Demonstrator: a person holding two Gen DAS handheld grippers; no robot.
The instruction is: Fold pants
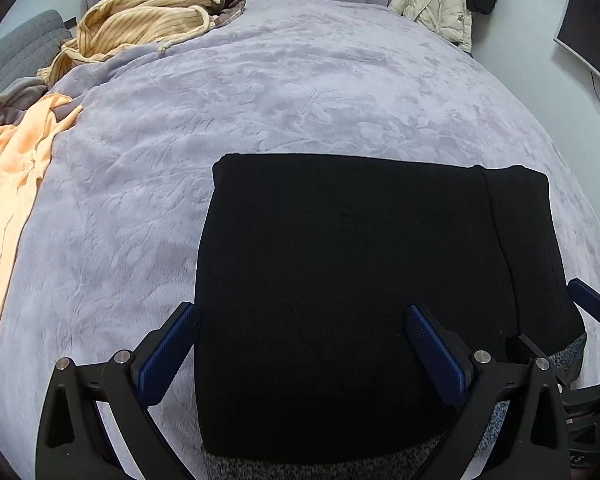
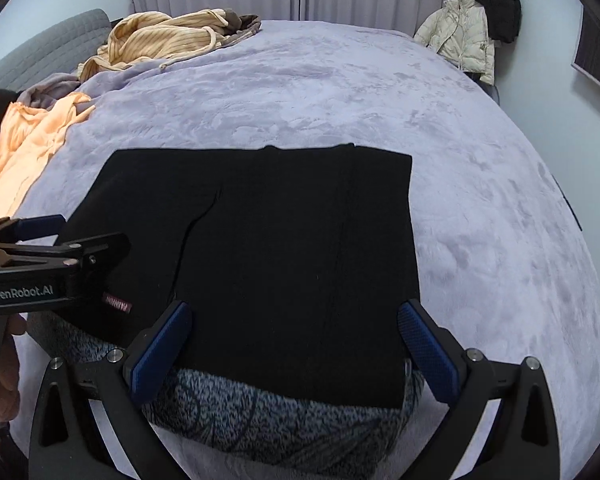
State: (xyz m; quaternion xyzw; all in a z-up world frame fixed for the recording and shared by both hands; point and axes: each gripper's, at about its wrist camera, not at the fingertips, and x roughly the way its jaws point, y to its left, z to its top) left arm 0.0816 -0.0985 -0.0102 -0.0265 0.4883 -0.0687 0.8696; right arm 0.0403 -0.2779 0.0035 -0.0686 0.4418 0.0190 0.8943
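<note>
black pants lie folded, both grippers let go

the black pants rest in a neat rectangle on the lavender blanket, atop a speckled grey garment. left gripper and right gripper hover spread, gripping nothing. folding looks near done; next, perhaps one last fold.

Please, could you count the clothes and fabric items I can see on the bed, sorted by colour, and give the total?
Black: 1, the folded pants
Speckled grey: 1, a knit garment under the pants
Orange: 1, a thin garment
Yellow striped: 1, a crumpled garment
Plain grey-brown: 1, a crumpled cloth
Total: 5
</note>
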